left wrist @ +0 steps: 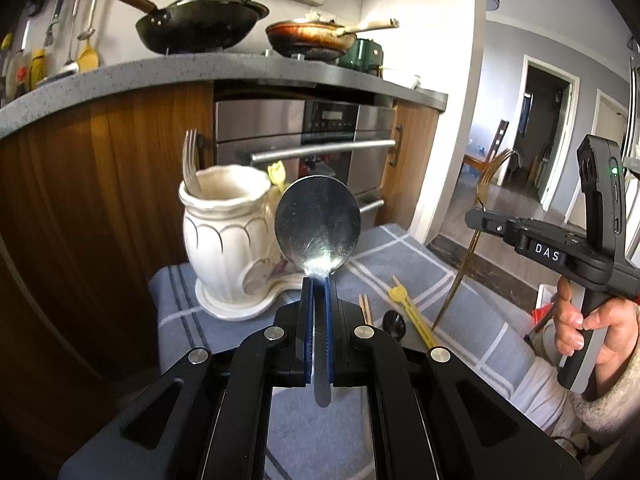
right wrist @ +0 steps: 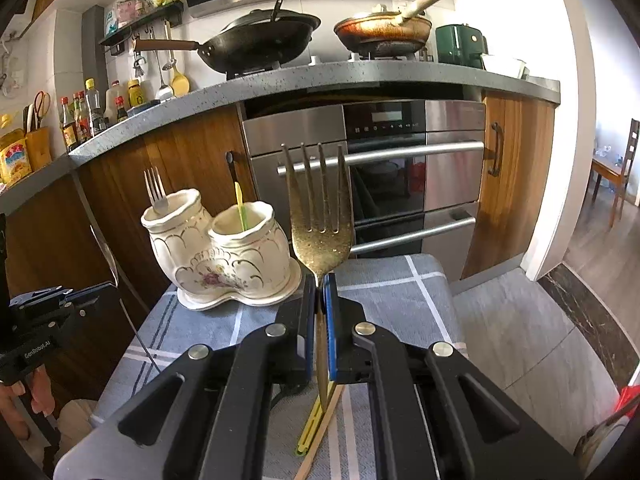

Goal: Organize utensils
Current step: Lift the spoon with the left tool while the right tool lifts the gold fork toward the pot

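Both grippers loaded: left gripper (left wrist: 319,280) clamps spoon (left wrist: 318,224), right gripper (right wrist: 320,280) clamps fork (right wrist: 321,220)

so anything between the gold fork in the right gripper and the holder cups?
Nothing visible. The right gripper holds the gold fork upright, right of the white holder. The near cup's mouth holds only a yellow-green stick; the far cup has a silver fork.

Both tools are black with blue pads and silver screws; right tool (left wrist: 480,220) reads "DAS".
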Demonstrator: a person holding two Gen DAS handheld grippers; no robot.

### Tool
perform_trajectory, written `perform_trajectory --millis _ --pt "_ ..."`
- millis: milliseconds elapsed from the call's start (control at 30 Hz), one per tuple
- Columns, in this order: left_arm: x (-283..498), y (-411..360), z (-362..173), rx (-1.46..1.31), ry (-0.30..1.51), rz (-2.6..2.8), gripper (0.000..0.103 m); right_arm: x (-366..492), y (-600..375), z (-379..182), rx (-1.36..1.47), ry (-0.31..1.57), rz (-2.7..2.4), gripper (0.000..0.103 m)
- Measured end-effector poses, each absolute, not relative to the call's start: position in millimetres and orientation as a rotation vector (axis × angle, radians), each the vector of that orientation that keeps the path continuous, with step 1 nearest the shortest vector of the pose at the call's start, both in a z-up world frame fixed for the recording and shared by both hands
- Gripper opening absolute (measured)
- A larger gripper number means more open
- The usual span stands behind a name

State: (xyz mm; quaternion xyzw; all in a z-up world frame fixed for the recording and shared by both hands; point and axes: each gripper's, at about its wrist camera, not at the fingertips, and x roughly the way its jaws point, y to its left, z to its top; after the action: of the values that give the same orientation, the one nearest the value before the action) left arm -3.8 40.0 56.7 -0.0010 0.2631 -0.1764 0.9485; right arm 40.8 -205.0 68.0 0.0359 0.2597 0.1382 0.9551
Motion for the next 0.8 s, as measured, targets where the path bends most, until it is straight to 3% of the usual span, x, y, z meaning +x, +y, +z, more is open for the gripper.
perform_trajectory --millis 800 --pt "40 60 180 0.022 0.323 -0.298 0.005 116 -128 166 0.052 0.375 0.375 0.005"
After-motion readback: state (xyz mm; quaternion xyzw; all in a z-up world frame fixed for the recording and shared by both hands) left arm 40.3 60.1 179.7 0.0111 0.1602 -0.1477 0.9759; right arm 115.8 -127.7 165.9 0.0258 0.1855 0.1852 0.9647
